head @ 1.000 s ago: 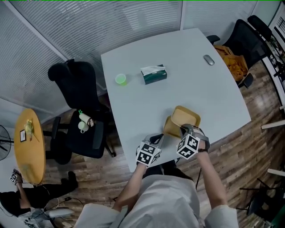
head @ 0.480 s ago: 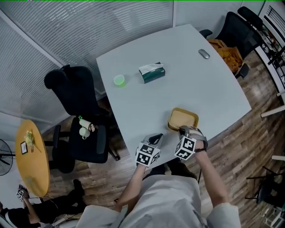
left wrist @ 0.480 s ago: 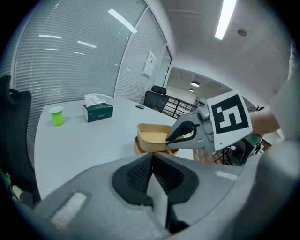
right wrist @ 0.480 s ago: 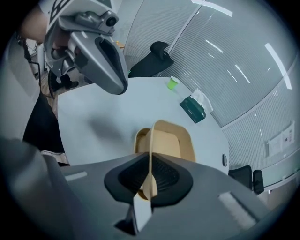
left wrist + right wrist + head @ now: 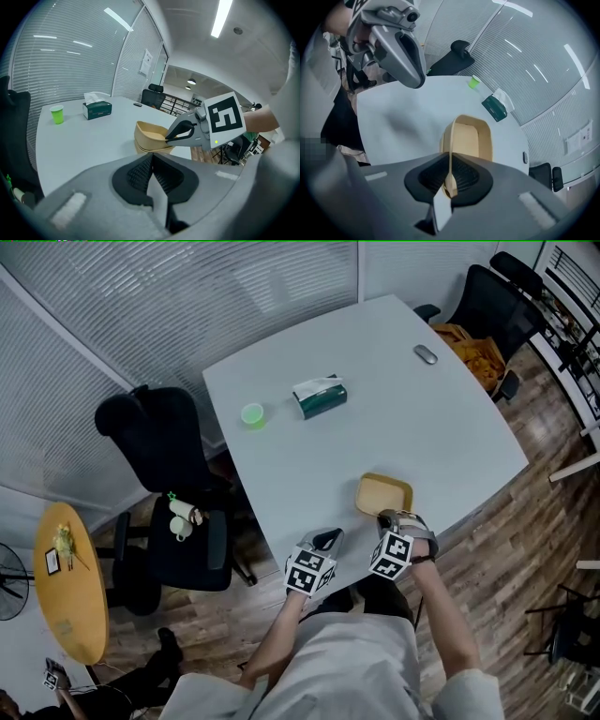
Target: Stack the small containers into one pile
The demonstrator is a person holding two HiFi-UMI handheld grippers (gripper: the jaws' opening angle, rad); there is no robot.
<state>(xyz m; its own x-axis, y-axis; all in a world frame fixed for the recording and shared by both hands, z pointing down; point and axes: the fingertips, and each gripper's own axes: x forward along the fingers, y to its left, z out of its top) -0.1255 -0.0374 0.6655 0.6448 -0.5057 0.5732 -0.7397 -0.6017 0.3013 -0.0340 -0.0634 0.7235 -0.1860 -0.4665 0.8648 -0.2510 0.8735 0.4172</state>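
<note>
A tan rectangular container (image 5: 383, 494) sits nested on another one near the table's front edge, seen as a stack (image 5: 151, 137) in the left gripper view. My right gripper (image 5: 386, 519) is shut on the near rim of the top container (image 5: 466, 140), whose thin wall runs between the jaws. My left gripper (image 5: 327, 541) hovers to the left of the stack, shut with nothing in it, its pads (image 5: 140, 176) pressed together.
On the white table (image 5: 309, 465) stand a green cup (image 5: 252, 414), a dark green tissue box (image 5: 320, 397) and a small grey object (image 5: 425, 354) at the far right. Black chairs (image 5: 159, 474) stand at the left and far right. An orange round table (image 5: 66, 582) stands left.
The top container, tilted up a second ago, has come down flat onto the lower one, with my right gripper still holding its rim. The left gripper stays beside it.
</note>
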